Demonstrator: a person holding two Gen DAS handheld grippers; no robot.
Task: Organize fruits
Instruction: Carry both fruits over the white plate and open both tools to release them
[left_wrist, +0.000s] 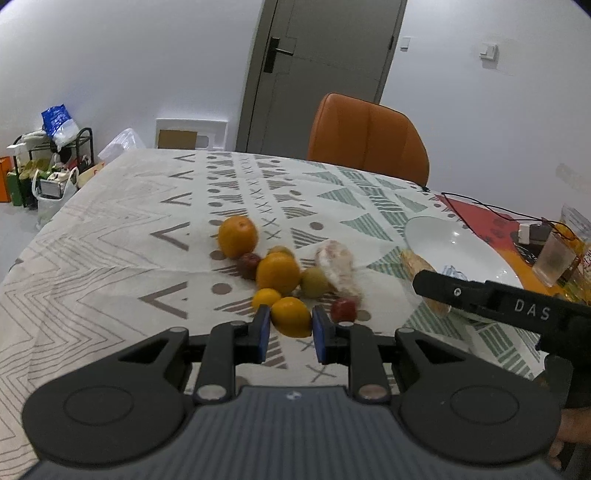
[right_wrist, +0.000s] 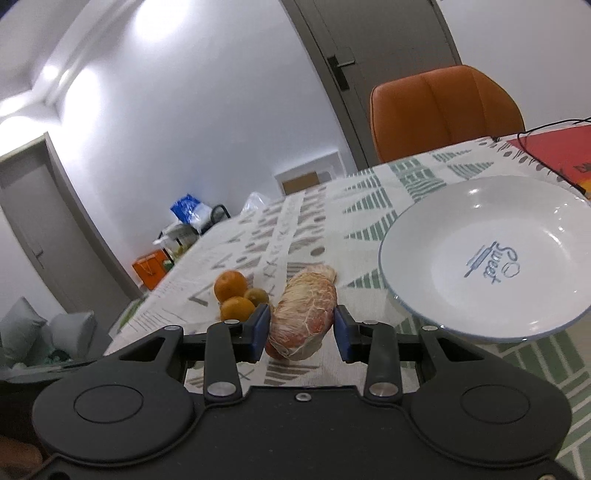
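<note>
A pile of fruit lies on the patterned tablecloth (left_wrist: 110, 236). In the left wrist view my left gripper (left_wrist: 290, 332) is open with a small orange citrus (left_wrist: 291, 316) between its blue pads, not squeezed. Behind it lie a big orange (left_wrist: 237, 236), another orange (left_wrist: 277, 272), a green fruit (left_wrist: 314, 282), small red fruits (left_wrist: 343, 309) and a peeled pomelo piece (left_wrist: 338, 267). In the right wrist view my right gripper (right_wrist: 301, 332) is open around the peeled pomelo piece (right_wrist: 304, 314), with a gap at the right pad. A white plate (right_wrist: 491, 221) sits to its right.
The right gripper's black body (left_wrist: 517, 306) reaches over the plate's rim (left_wrist: 436, 229) in the left wrist view. An orange chair (left_wrist: 365, 136) stands at the table's far side. A glass (left_wrist: 554, 258) and cables lie at the far right. A cluttered rack (left_wrist: 51, 162) stands on the floor left.
</note>
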